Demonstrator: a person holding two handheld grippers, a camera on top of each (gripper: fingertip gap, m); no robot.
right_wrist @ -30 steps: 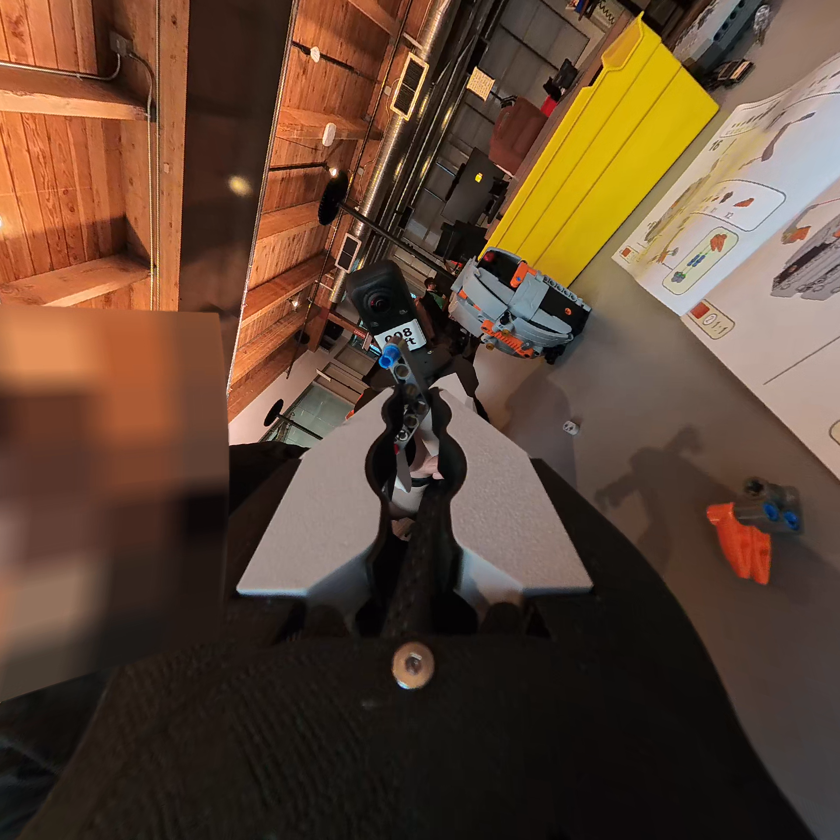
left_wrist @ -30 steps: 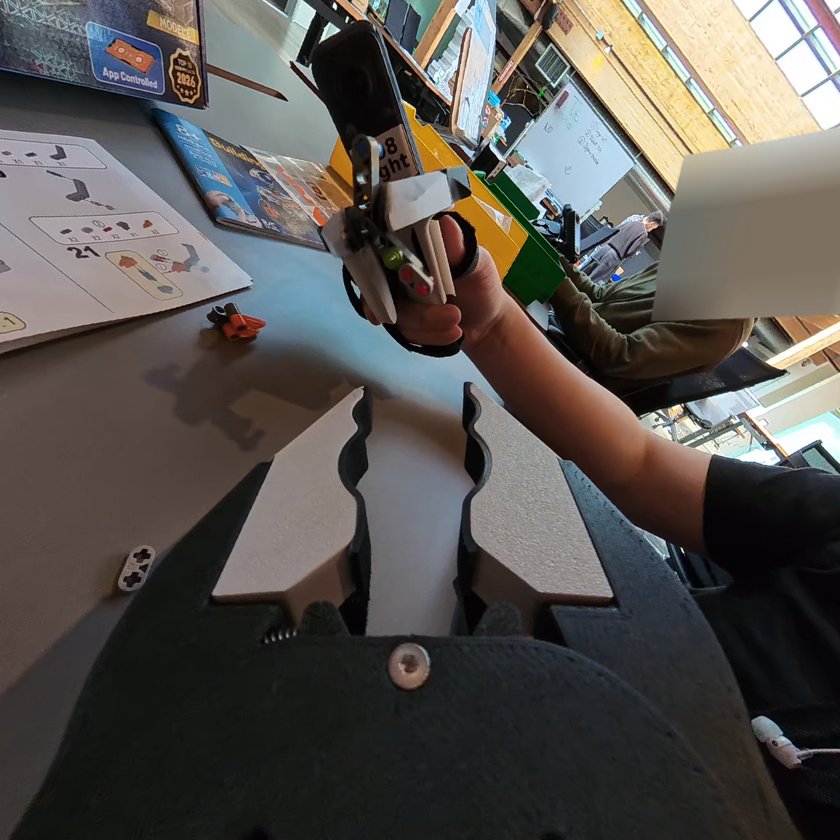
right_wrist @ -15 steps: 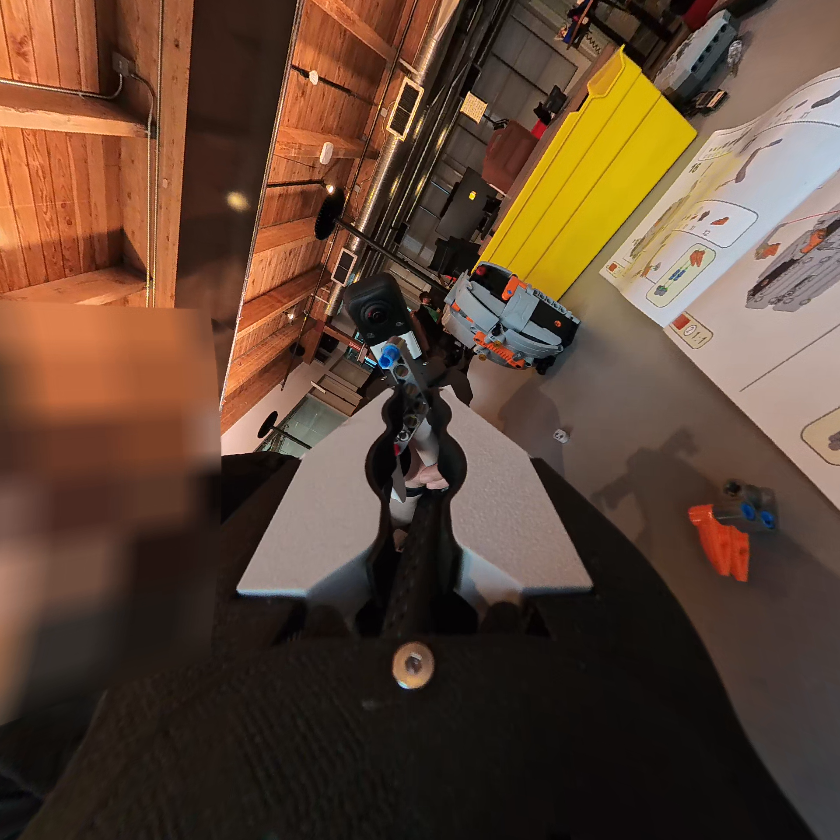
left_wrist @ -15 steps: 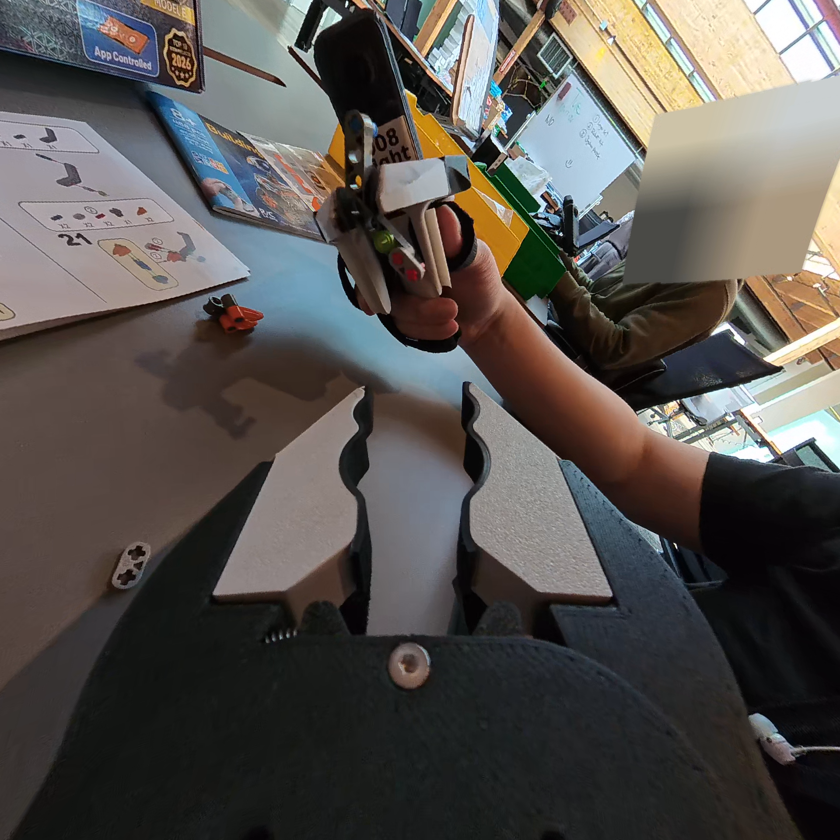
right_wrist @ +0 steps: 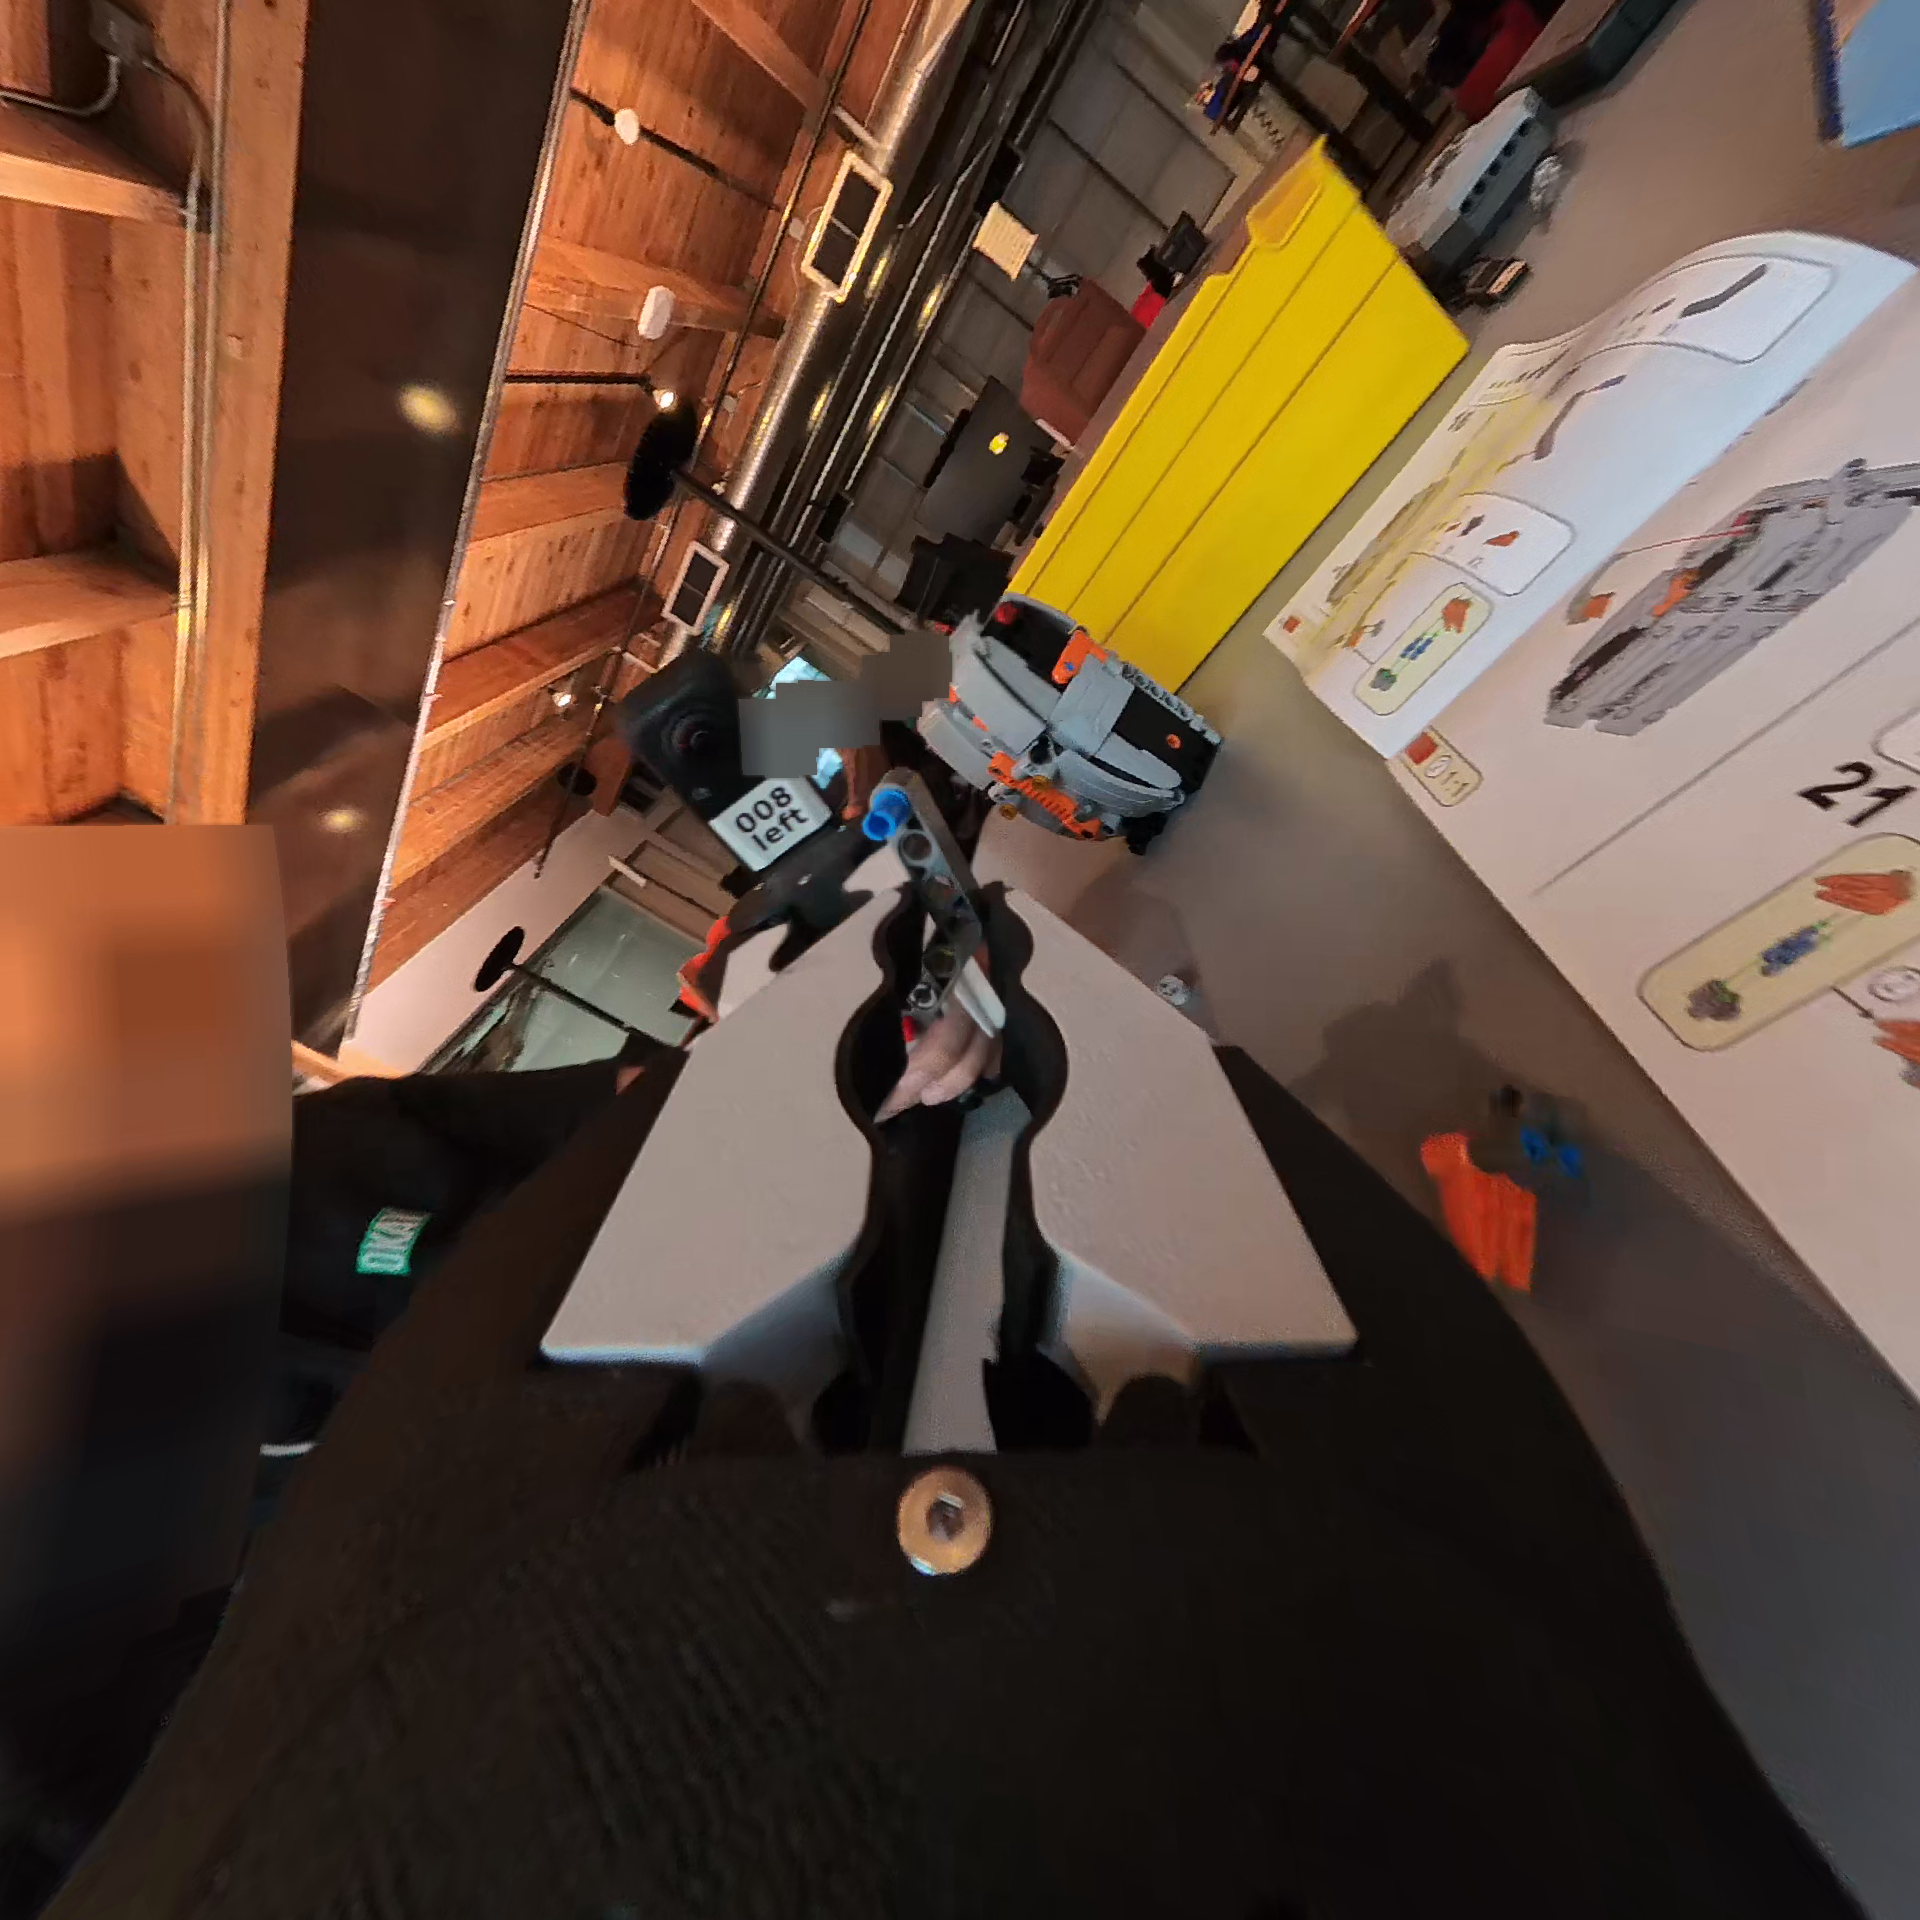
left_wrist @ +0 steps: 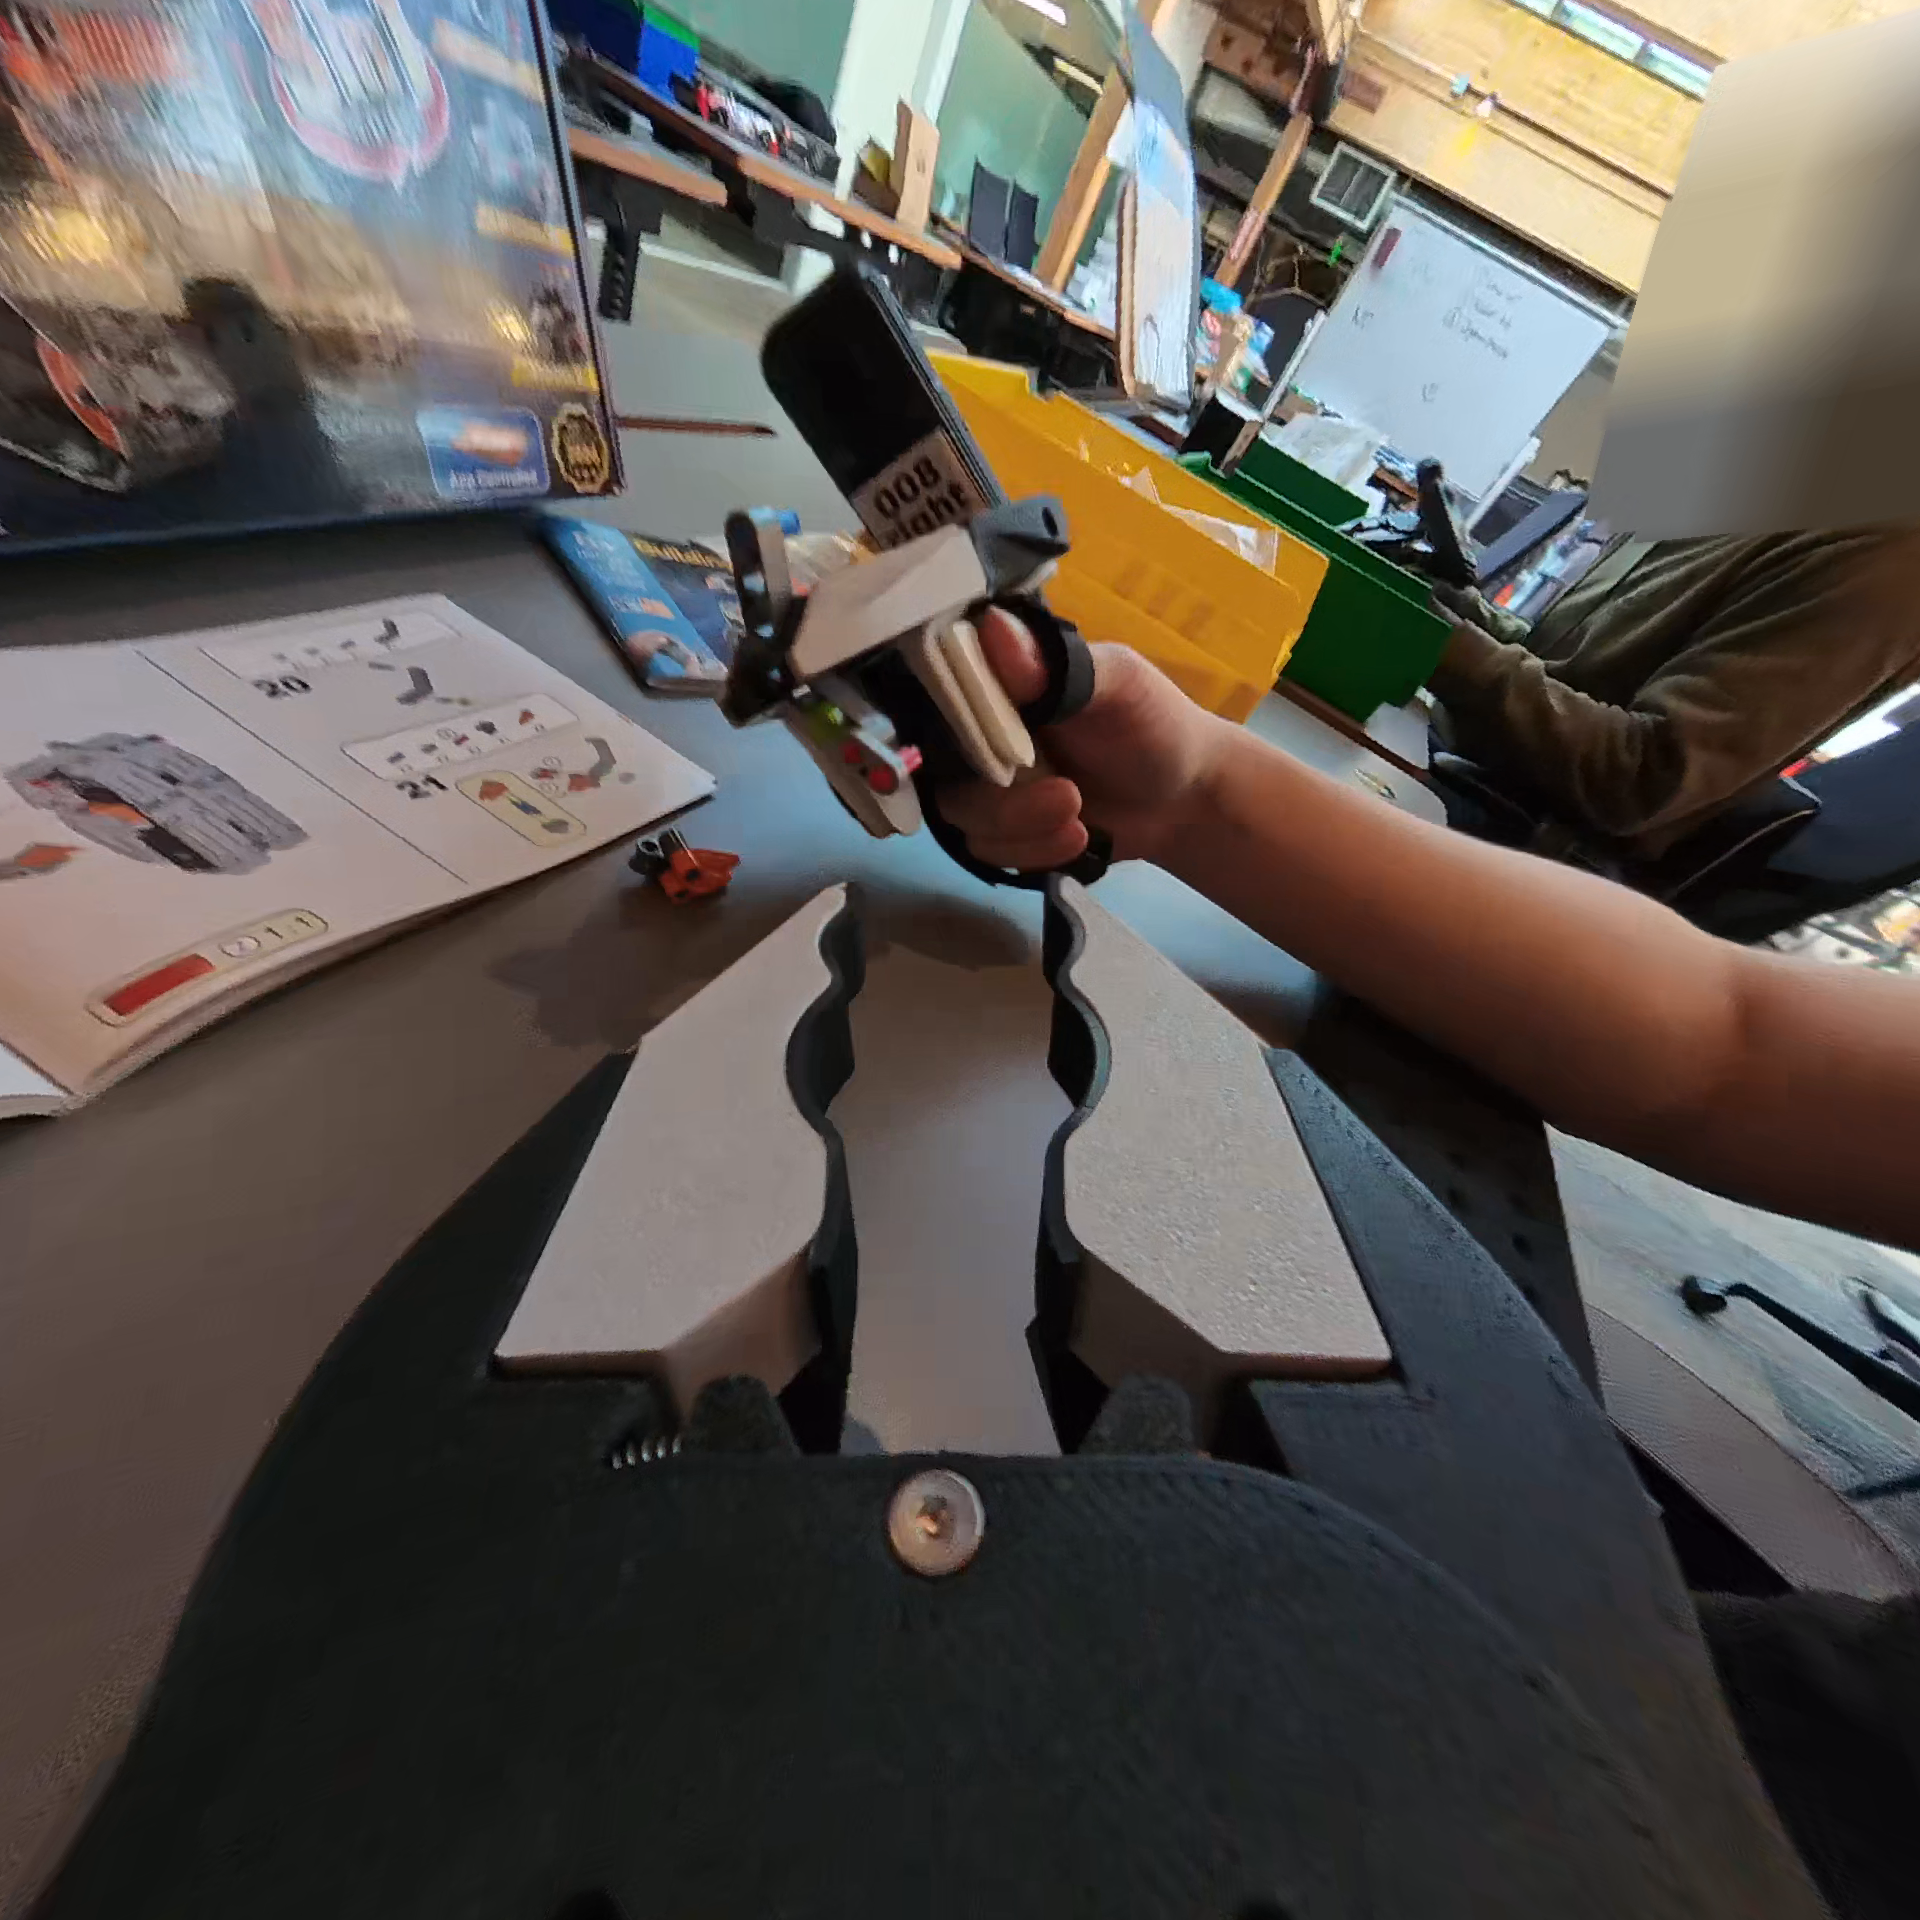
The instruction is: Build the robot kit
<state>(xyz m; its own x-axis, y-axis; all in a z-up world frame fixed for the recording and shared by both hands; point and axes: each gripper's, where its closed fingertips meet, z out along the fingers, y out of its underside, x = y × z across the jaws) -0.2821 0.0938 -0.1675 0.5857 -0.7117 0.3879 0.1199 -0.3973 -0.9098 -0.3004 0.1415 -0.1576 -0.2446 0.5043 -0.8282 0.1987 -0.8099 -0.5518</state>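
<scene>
My right gripper is shut on a thin grey holed beam with a blue pin at its tip, held in the air above the grey table. In the left wrist view, a hand holds that gripper with the beam upright. My left gripper is open and empty, low over the table and pointing at the right gripper. A small orange and grey brick piece lies on the table between them; it also shows in the right wrist view.
An open instruction booklet lies at left, with a big toy box behind it. Yellow and green bins stand behind. A grey and orange brick model sits by the yellow bin. A seated person is at right.
Both views have swung: the left gripper has turned more level, bringing the box into view. The right gripper, still shut on the beam, has come nearer the booklet and model.
</scene>
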